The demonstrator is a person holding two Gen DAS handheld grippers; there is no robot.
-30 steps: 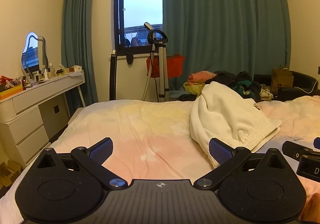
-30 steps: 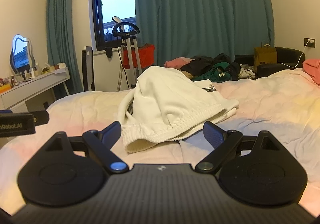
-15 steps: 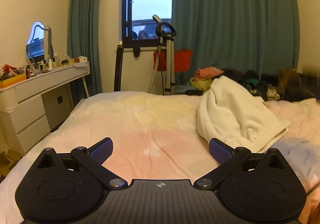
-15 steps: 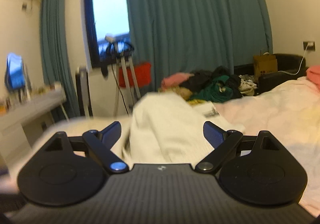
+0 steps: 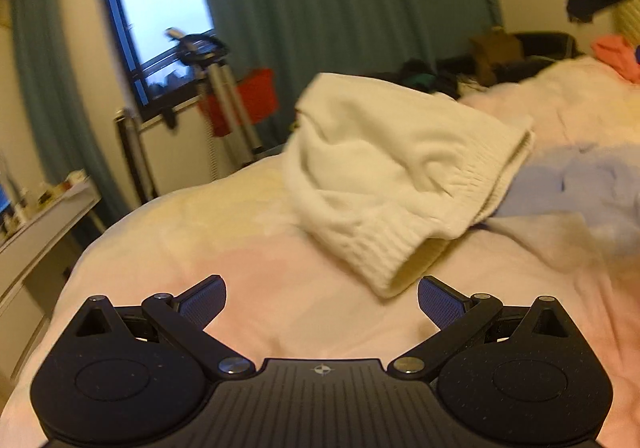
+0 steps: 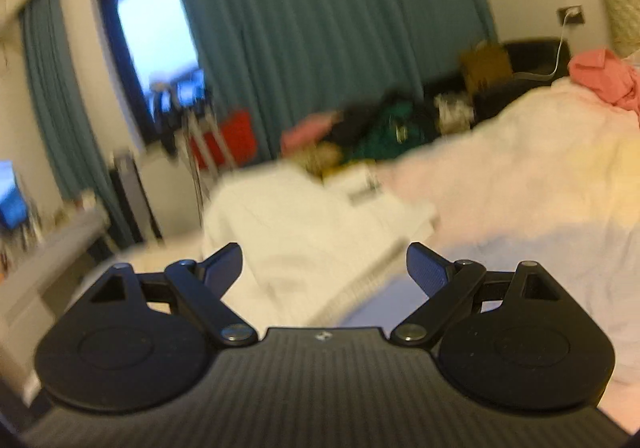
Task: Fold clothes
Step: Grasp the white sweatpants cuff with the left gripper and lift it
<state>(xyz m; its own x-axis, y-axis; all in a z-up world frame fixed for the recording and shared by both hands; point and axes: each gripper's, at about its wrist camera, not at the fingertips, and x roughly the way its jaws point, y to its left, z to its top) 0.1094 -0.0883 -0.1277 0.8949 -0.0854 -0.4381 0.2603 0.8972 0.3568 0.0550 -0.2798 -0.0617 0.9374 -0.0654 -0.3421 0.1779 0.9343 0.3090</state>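
Left black two-finger gripper spread wide, empty, low over the pale pink quilted bedspread, ribbed hem of the crumpled cream knitted garment just ahead. Right black two-finger gripper likewise agape, empty, aimed at the same heap. Both views blurred. Risks: pinching bedspread along with hem; catching one layer only, leaving the heap twisted; grabbing mismatched edges, since corners hidden within the bunching.

The left tool is matte black with ribbed blue pads. Silver screws pin its linkages. The right tool looks alike.
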